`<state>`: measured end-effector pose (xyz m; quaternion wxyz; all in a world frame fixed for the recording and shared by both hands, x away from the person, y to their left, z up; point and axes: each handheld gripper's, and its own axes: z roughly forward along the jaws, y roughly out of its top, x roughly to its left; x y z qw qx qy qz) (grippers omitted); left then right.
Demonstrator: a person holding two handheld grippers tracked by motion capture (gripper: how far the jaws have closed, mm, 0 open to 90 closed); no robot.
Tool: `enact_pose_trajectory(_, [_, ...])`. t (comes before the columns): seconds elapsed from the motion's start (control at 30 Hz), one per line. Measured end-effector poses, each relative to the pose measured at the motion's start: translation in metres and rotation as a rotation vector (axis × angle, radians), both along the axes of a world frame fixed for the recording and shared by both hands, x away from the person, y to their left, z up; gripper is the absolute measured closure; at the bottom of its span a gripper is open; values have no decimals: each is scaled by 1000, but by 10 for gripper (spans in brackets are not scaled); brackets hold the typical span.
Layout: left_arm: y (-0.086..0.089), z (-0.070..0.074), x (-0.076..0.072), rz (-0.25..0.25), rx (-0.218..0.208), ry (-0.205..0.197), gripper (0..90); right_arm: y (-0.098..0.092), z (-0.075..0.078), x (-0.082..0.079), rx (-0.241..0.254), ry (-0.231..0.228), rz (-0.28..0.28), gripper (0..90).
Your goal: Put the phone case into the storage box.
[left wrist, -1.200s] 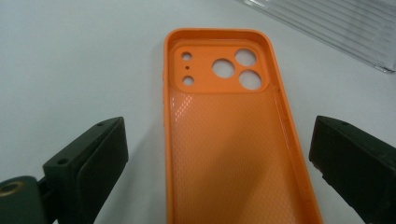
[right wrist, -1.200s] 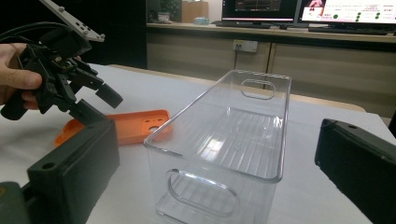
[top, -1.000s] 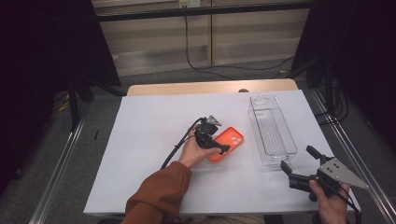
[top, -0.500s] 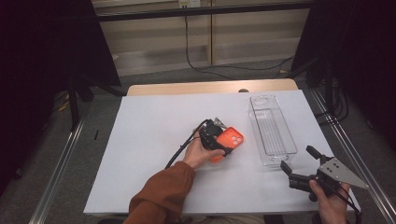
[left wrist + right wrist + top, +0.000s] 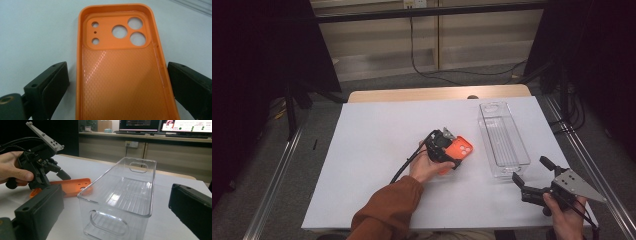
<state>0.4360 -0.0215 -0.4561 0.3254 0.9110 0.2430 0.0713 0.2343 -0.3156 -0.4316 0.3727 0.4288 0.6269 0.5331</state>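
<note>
- The worktop [image 5: 362,150] was covered in a white sheet and took up most of the high view, with a strip of bare wood along its 12 o'clock edge.
- The clear plastic bin [image 5: 503,134] stood upright and open-topped on the worktop, at about 3 o'clock from the centre, its long side running toward 12 o'clock.
- The left gripper [image 5: 451,154] sat near the middle of the worktop in the person's left hand [image 5: 426,167], its jaws spread to either side of the case, apart from its long edges in the left gripper view.
- The right gripper [image 5: 532,177] was held low at about 5 o'clock, just beyond the bin's near end, its jaws spread wide and gripping nothing.
- The orange phone case [image 5: 120,72] lay flat with its inside facing up, camera cut-outs at the far end, just to the 9 o'clock side of the bin and apart from it.
</note>
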Motion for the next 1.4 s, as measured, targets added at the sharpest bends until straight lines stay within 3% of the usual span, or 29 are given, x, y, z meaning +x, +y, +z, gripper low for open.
enact_pose_trajectory(0.4, [-3, 7, -3, 20, 35, 30, 160, 1, 0, 0, 3, 5, 1, 0])
enact_pose_trajectory(0.83, [-3, 6, -6, 62, 11, 15, 167, 0, 0, 0, 3, 5, -1, 0])
enact_pose_trajectory(0.93, [-2, 7, -6, 67, 22, 1, 167, 0, 0, 0, 5, 6, -1, 0])
enact_pose_trajectory(1.03, [3, 8, -6, 74, -9, 2, 167, 0, 0, 0, 7, 4, 0, 0])
enact_pose_trajectory(1.4, [20, 16, -8, 87, -38, -30, 166, 0, 0, 0, 5, 6, -2, 0])
